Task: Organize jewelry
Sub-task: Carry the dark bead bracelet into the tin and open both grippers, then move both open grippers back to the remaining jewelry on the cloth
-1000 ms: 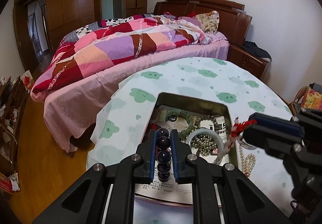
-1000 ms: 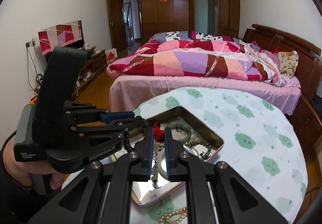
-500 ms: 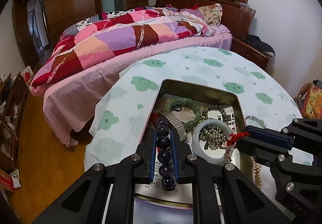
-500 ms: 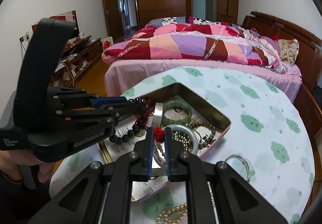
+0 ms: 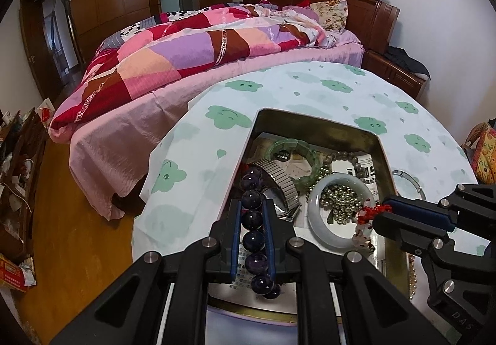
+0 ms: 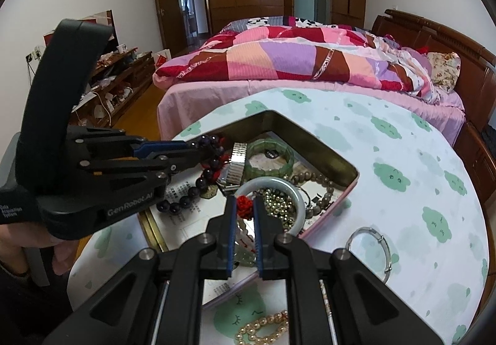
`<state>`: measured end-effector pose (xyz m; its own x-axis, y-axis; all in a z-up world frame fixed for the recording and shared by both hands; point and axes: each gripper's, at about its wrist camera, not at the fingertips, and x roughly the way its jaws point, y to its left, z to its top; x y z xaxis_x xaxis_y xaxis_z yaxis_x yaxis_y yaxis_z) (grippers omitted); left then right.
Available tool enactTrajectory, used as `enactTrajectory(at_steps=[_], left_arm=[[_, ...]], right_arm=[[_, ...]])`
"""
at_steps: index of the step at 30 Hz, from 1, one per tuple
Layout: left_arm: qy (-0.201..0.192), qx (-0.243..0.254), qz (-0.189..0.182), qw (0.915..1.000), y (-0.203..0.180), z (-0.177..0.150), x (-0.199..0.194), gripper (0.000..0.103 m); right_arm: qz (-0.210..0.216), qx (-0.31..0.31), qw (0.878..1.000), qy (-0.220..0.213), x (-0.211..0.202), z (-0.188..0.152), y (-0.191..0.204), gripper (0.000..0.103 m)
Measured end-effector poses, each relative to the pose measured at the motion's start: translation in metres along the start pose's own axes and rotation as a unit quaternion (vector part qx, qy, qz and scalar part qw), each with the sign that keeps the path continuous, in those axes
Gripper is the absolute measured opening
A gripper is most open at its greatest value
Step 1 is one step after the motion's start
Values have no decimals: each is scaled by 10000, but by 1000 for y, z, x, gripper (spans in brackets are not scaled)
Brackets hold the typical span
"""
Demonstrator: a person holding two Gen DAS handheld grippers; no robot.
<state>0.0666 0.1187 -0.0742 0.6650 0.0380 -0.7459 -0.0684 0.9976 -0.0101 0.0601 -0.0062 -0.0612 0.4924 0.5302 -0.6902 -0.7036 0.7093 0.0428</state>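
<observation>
Both grippers clamped on jewelry over the open tin.

Left gripper (image 5: 252,215): jaws narrow, pinching a strand of glossy round dark-purple beads (image 5: 253,241) that runs straight along the gap; strand hangs over the near left part of the rectangular brass-toned metal tin (image 5: 313,125). Right gripper (image 6: 244,211): jaws narrow, gripping a knotted red cord tassel (image 6: 244,207) with pale beads below, held over the tin beside a smooth milky-white bangle (image 5: 333,230). Inside that ring, a heap of small metallic beads (image 5: 339,201). Also in tin: translucent green segmented bracelet (image 5: 293,156), ribbed steel watch band (image 5: 280,177). On the cloud-print tablecloth (image 6: 403,159): thin silver bangle (image 6: 369,249), pearl strand (image 6: 263,326).
</observation>
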Motion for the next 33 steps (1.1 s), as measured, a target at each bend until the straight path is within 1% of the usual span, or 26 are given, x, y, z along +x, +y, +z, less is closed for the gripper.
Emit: enactTrajectory(at_steps=[6,8,9,13,14,15,16,17,18,22,24,25,27,30,33], left_arm=[[5,-22,73,10000,1,0,1,14],[29,-23,116,9999,0,0,1,15],[35,-11,119,9999,-1,0,1,17],[52,1,111,9999,-4,-1,1,28],[59,9,106,9999,-6,-1,1,33],[63,18,94,9999,-7,-1,0,35],[59,23,87,9999,-8,-1,0,38],[51,34,78,10000,-10,-2,-1,42],[47,44,70,10000,-10,-2,-2,43],[8,50,37,10000,-12,0,-7,52],[-94,46,93,9999,-14,2,-13,64],[-136,39,114,9998,-14,3,-16,72],[-254,52,80,9996,-16,5,-23,73],[-298,32,98,9995,-16,6,-27,73],[-300,-42,108,9995,-15,6,-25,73]], right_arm=[[-10,37,10000,43,3,-3,-2,13],[13,76,10000,49,4,-4,-3,18],[16,102,9999,47,4,-5,-4,18],[73,176,9998,102,5,-6,-7,20],[90,194,9997,102,4,-7,-7,23],[101,221,9997,100,4,-7,-8,27],[110,243,9996,100,3,-8,-10,35],[126,269,9995,93,2,-8,-11,40],[132,281,9995,82,1,-9,-12,41],[96,300,9995,23,-6,-10,-15,54],[49,282,9996,-39,-12,-12,-17,56],[23,304,9995,-64,-14,-14,-19,57],[23,354,9993,-126,-21,-17,-23,59],[-74,460,9987,-189,-29,-24,-36,59],[-288,740,9966,-201,-36,-34,-62,59]])
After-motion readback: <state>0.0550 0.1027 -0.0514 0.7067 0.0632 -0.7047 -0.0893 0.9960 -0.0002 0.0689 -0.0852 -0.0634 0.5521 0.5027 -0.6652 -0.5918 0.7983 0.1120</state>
